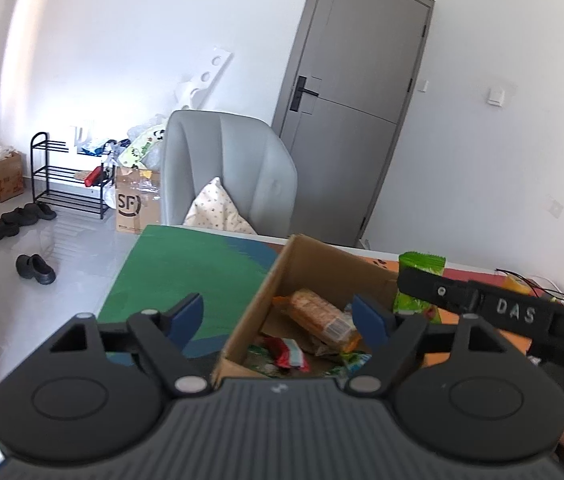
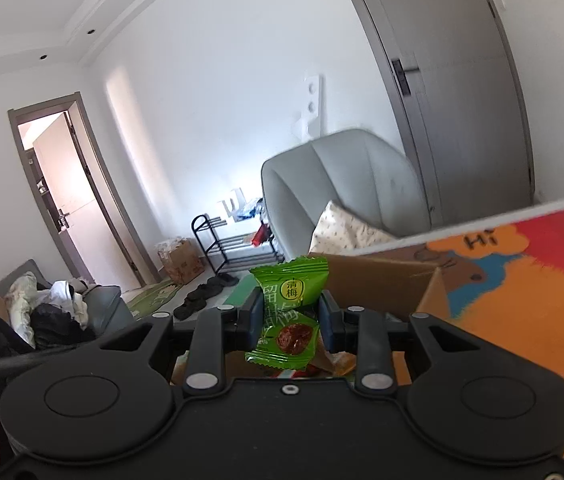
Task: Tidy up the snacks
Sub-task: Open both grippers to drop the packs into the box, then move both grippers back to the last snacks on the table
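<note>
An open cardboard box point(image 1: 270, 280) stands on the colourful table mat and holds several snacks, among them an orange cracker pack point(image 1: 318, 316) and a red-white wrapper point(image 1: 288, 354). My left gripper point(image 1: 278, 316) is open and empty, with its fingers straddling the box's near left wall. My right gripper point(image 2: 290, 316) is shut on a green plum snack packet point(image 2: 288, 312) and holds it above the box point(image 2: 382, 280). In the left wrist view the right gripper point(image 1: 414, 284) and the green packet point(image 1: 420, 264) show at the box's right side.
The mat point(image 1: 186, 264) covers the table and is orange and red on the right point(image 2: 522, 300). A grey armchair point(image 1: 234, 168) with a cushion stands behind the table. A shoe rack point(image 1: 66, 176), an SF carton point(image 1: 134, 204) and shoes point(image 1: 34, 268) are on the floor at left.
</note>
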The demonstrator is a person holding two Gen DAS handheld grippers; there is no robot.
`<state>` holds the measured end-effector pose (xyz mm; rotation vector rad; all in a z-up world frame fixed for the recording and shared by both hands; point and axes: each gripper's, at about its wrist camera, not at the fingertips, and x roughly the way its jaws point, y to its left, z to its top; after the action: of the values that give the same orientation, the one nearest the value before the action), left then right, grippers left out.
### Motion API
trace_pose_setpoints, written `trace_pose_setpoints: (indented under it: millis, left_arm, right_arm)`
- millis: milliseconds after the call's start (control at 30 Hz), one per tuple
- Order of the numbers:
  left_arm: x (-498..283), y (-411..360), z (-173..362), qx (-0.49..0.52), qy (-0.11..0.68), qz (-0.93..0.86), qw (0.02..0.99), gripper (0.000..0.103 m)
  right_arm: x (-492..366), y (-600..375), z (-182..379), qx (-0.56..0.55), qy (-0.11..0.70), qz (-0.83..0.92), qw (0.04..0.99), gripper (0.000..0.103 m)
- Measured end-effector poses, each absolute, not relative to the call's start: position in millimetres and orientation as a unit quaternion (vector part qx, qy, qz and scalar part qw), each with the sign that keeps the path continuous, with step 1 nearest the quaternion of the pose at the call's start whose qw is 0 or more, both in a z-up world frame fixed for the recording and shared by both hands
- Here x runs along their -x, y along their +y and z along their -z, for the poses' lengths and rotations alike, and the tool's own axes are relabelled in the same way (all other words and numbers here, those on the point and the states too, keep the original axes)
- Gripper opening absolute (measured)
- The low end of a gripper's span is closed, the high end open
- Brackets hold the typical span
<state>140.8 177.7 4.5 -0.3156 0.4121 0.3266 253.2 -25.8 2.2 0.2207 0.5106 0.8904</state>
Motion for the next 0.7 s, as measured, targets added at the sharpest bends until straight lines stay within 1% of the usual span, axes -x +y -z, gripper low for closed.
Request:
trace_pose_setpoints:
  millis: [67, 100, 133, 200, 233, 400, 500, 700]
  left_arm:
    - [-141, 181, -3, 0.159, 0.204, -0.166, 0.952, 0.084]
    - [-141, 182, -3, 0.161, 0.206, -0.168, 0.951, 0.085]
    - [-141, 182, -2, 0.161, 0.207, -0.168, 0.950, 0.086]
    - [-140, 182, -1, 0.158, 0.207, -0.164, 0.951, 0.089]
    - [-140, 180, 0, 0.155, 0.206, -0.166, 0.952, 0.091]
    - [-142, 173, -1, 0.153, 0.204, -0.158, 0.954, 0.092]
    - [-143, 165, -2, 0.148, 0.202, -0.156, 0.955, 0.096]
    - [-147, 149, -4, 0.143, 0.203, -0.136, 0.959, 0.097]
  right_arm:
    - [-259, -20, 0, -0.112, 0.270, -0.419, 0.860, 0.055]
    - [-259, -19, 0, -0.118, 0.270, -0.422, 0.857, 0.072]
    - [-256, -21, 0, -0.123, 0.264, -0.426, 0.857, 0.082]
    - [-249, -27, 1, -0.127, 0.252, -0.432, 0.857, 0.090]
    - [-248, -29, 1, -0.128, 0.252, -0.431, 0.857, 0.092]
    - [-246, -49, 6, -0.141, 0.263, -0.412, 0.861, 0.092]
    - [-245, -65, 8, -0.149, 0.263, -0.397, 0.867, 0.095]
    - [-244, -92, 12, -0.153, 0.268, -0.372, 0.876, 0.099]
